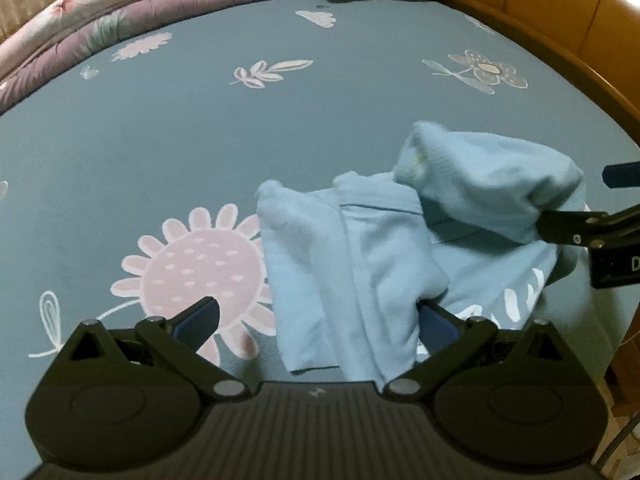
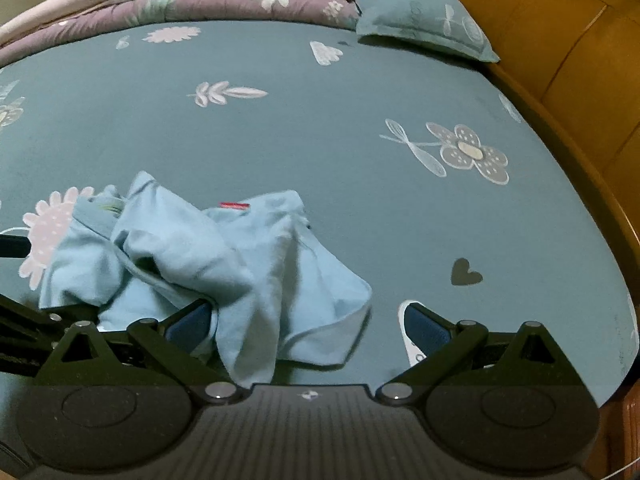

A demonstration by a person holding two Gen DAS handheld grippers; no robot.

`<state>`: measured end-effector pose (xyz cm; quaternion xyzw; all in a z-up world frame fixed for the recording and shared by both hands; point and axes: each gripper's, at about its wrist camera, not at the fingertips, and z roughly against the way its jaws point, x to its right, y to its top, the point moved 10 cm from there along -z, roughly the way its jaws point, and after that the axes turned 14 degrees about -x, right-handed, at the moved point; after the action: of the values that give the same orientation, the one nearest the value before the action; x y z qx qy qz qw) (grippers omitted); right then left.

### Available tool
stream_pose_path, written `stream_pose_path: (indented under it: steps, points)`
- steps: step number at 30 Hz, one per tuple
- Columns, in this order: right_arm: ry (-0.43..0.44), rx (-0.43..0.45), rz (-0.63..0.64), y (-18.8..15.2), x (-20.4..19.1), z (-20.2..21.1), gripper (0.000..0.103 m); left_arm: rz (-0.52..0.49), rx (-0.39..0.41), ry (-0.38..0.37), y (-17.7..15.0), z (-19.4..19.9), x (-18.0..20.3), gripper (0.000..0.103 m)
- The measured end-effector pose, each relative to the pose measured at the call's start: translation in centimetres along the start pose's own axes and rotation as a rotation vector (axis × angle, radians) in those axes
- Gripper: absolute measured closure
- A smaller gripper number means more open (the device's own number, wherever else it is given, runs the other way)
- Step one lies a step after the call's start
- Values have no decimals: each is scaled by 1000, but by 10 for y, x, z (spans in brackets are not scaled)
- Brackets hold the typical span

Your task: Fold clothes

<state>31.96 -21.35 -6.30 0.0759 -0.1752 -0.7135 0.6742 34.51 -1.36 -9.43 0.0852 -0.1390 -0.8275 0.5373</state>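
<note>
A light blue garment [image 1: 372, 248] lies crumpled on the teal floral bed sheet [image 1: 240, 140], with white print showing at its lower right. My left gripper [image 1: 316, 320] is open, its fingers wide apart, and a fold of the garment drapes between them over the right finger. In the right wrist view the same garment [image 2: 208, 256] is bunched at the left, with a small red tag on top. My right gripper [image 2: 308, 326] is open, with cloth lying over its left finger [image 2: 188, 322]. The right gripper also shows at the right edge of the left wrist view [image 1: 580, 228].
A folded purple and pink quilt [image 1: 120, 12] lies along the far side of the bed. A teal pillow [image 2: 424, 20] sits at the far right corner. A wooden bed frame [image 2: 580, 80] runs along the right edge.
</note>
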Motion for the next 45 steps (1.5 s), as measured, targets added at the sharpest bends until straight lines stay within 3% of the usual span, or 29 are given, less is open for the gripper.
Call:
stream_pose_path:
  steps: [6,11,17,19,21,24,28,31,34,40,43,45]
  points:
    - [86,-2,18,0,-2,-9,0,-28,33,47,-3,-9,4,0]
    - [158,36,129,2,-15,-9,0,-75,77,115,-7,-12,9,0]
    - [298,69,254,14,-20,-5,0,166,11,67,-10,-4,-2,1]
    - [343,80,311,18,-25,-3,0,186,51,75,-6,8,2,2]
    - [334,102,349,25,-22,-3,0,190,72,123,-1,15,4,2]
    - [327,123,323,39,9,-5,0,237,61,205,0,19,-3,2]
    - [304,118,234,56,58,-18,0,315,38,239,-5,22,-17,2]
    - [400,91,211,54,70,-17,0,314,44,227,-6,27,-9,3]
    - [504,86,281,44,56,-6,0,289,46,235,-3,27,1,3]
    - [575,28,443,19,4,-6,0,328,42,287,3,28,-10,4]
    - [536,2,476,12,-16,-17,0,333,63,290,7,33,-14,4]
    - [435,28,432,19,-4,-23,0,332,70,286,9,34,-16,4]
